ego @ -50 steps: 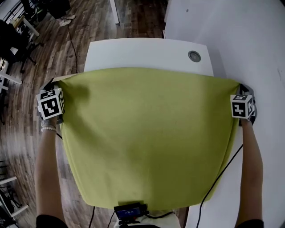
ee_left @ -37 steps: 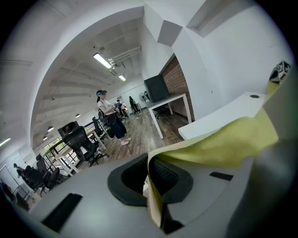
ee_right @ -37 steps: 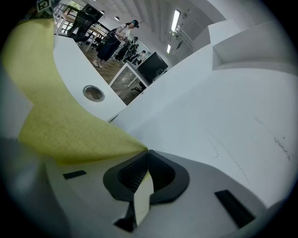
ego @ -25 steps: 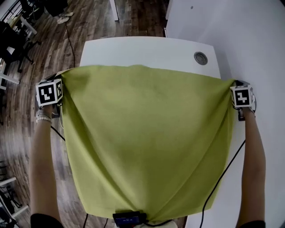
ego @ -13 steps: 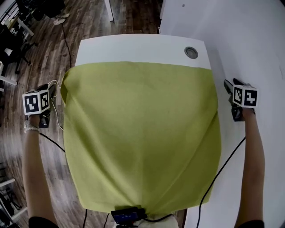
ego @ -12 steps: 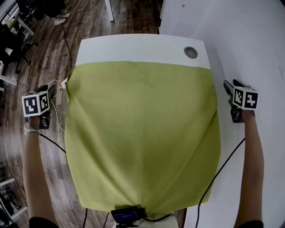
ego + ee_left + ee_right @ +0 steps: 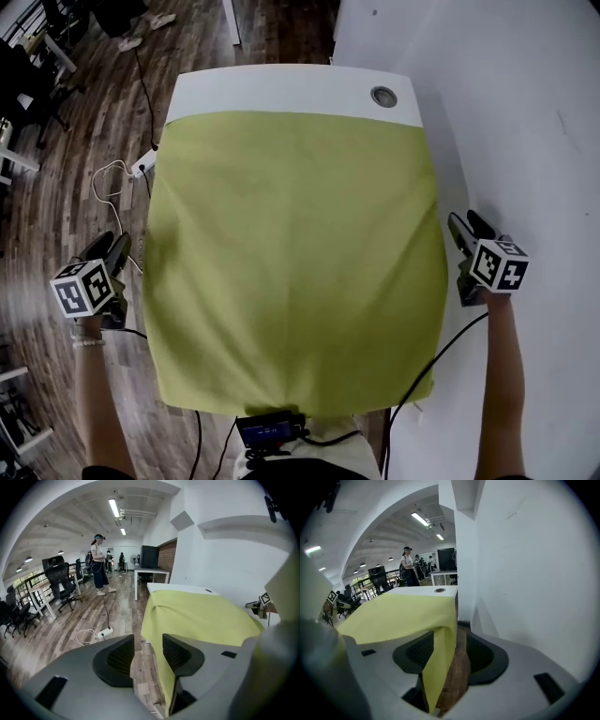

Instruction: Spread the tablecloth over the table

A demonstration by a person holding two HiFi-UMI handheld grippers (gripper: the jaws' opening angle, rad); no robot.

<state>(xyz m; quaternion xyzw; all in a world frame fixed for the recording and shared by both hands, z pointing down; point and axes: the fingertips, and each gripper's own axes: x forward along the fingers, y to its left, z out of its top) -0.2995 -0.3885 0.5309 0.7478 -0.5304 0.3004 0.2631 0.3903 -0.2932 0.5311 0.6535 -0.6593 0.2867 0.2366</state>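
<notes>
From the head view, the tablecloth [image 7: 291, 253] lies flat over most of the table [image 7: 281, 86]. It runs from a bare white strip at the top of the frame down to the bottom edge, where it drapes over the near end. The left gripper [image 7: 111, 249] hangs at the lower left, over the floor [image 7: 75, 159] and apart from the cloth. The right gripper [image 7: 466, 228] sits at the right, just beside the table's edge and also not touching the cloth.

In the left gripper view, the left gripper [image 7: 147, 654] has its jaws parted, having just been opening. Only floorboards show between them. The tablecloth [image 7: 201, 616] lies to the right of centre, with its side hanging down.

In the right gripper view, the right gripper [image 7: 450, 654] has also just been opening and now stands wide. The hanging side of the tablecloth [image 7: 403, 611] shows through the gap, but the pads are not pressing on it. Going by the head view, I take that edge to lie beyond the jaws.

To me the cloth is laid and let go, so the spreading is nearly done. What is left is the uncovered far strip. The next move calls for taking both far corners again and drawing the cloth evenly toward the top of the frame, keeping the two sides level so no creases form.
</notes>
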